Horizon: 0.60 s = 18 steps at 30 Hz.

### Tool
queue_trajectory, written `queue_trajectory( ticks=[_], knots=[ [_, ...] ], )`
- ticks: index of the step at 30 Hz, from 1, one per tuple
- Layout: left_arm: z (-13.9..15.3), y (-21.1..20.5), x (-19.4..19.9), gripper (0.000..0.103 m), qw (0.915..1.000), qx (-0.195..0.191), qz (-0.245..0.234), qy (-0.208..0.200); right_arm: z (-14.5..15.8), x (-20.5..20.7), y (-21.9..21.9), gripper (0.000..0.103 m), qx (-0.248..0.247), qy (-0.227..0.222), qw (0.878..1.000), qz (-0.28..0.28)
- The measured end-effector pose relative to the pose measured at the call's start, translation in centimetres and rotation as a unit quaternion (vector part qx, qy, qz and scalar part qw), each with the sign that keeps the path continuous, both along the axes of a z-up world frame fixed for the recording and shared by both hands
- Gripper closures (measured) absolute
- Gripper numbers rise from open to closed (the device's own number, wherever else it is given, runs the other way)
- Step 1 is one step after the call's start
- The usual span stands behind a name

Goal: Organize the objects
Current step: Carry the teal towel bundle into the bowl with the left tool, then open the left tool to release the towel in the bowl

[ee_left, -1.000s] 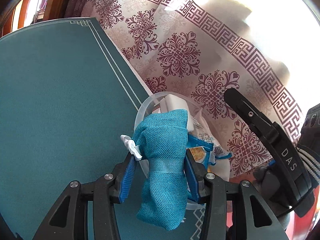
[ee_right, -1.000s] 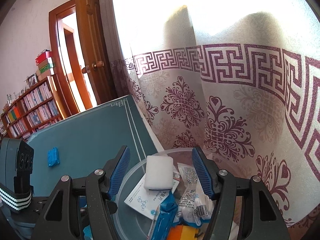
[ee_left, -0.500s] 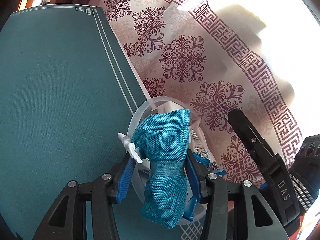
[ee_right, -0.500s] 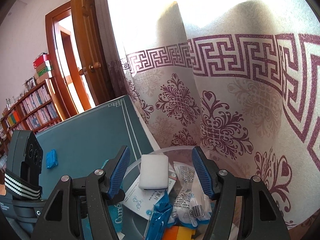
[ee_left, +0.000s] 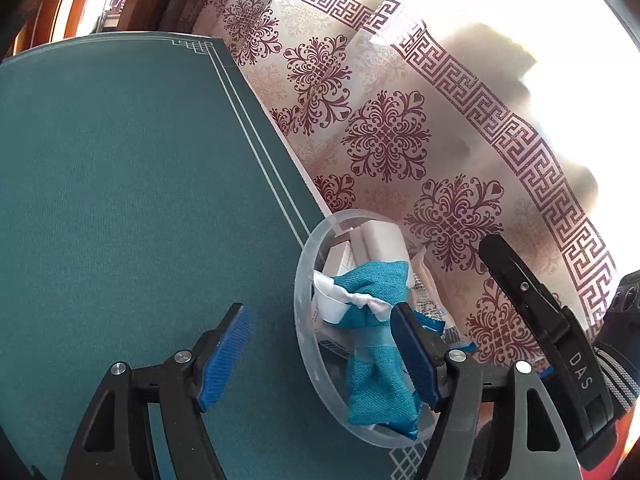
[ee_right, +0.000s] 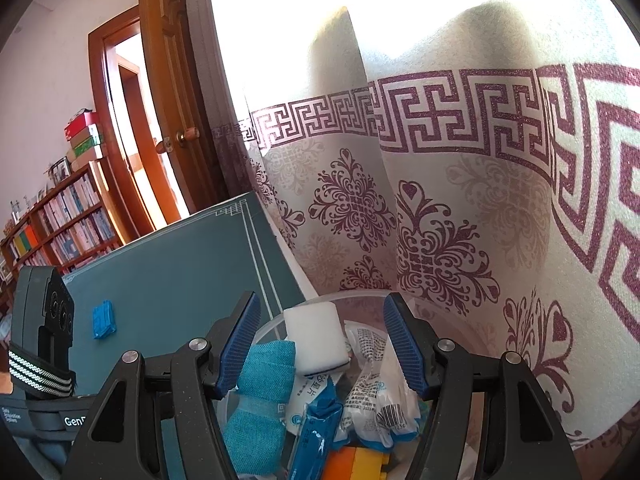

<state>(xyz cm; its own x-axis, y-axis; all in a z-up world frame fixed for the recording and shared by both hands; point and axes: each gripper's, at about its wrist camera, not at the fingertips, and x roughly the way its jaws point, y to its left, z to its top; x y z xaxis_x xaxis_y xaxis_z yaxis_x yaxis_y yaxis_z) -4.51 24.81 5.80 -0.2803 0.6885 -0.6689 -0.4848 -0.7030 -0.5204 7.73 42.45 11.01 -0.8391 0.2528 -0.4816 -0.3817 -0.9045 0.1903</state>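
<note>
A teal cloth pouch (ee_left: 370, 344) tied with a white ribbon lies in a clear plastic bowl (ee_left: 306, 292) at the right edge of the green mat (ee_left: 120, 200). My left gripper (ee_left: 320, 354) is open; its right pad touches or sits just beside the pouch, its left pad is over the mat. My right gripper (ee_right: 320, 344) is open above the same bowl (ee_right: 266, 324), over the pouch (ee_right: 260, 396), a white sponge (ee_right: 316, 336), packets (ee_right: 376, 392) and a blue wrapper (ee_right: 316, 428).
A patterned curtain (ee_left: 400, 140) hangs right behind the bowl. A small blue block (ee_right: 103, 319) lies on the mat (ee_right: 168, 280) to the left. A door and bookshelves (ee_right: 60, 216) stand far left. The right gripper's finger (ee_left: 532, 312) shows beside the bowl.
My left gripper has opened and let go of the teal pouch, which now lies in the bowl. The right gripper has stayed open over the bowl.
</note>
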Motion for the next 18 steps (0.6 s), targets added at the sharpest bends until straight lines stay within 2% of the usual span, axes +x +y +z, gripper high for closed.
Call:
queue_trajectory(
  ticks=[5, 12, 18],
  knots=[
    [-0.1, 0.3, 1.2, 0.025, 0.9980, -0.042, -0.004, 0.046, -0.2, 0.0, -0.2, 0.038, -0.001, -0.003, 1.000, 0.000],
    [-1.2, 2.4, 3.0, 0.025, 0.9868, -0.116, -0.018, 0.111, -0.4, -0.1, -0.5, 0.037, -0.001, -0.005, 1.000, 0.006],
    [-1.6, 2.8, 3.2, 0.023, 0.9850, -0.124, -0.022, 0.118, -0.4, -0.1, -0.3, 0.037, -0.003, -0.004, 1.000, 0.005]
  ],
)
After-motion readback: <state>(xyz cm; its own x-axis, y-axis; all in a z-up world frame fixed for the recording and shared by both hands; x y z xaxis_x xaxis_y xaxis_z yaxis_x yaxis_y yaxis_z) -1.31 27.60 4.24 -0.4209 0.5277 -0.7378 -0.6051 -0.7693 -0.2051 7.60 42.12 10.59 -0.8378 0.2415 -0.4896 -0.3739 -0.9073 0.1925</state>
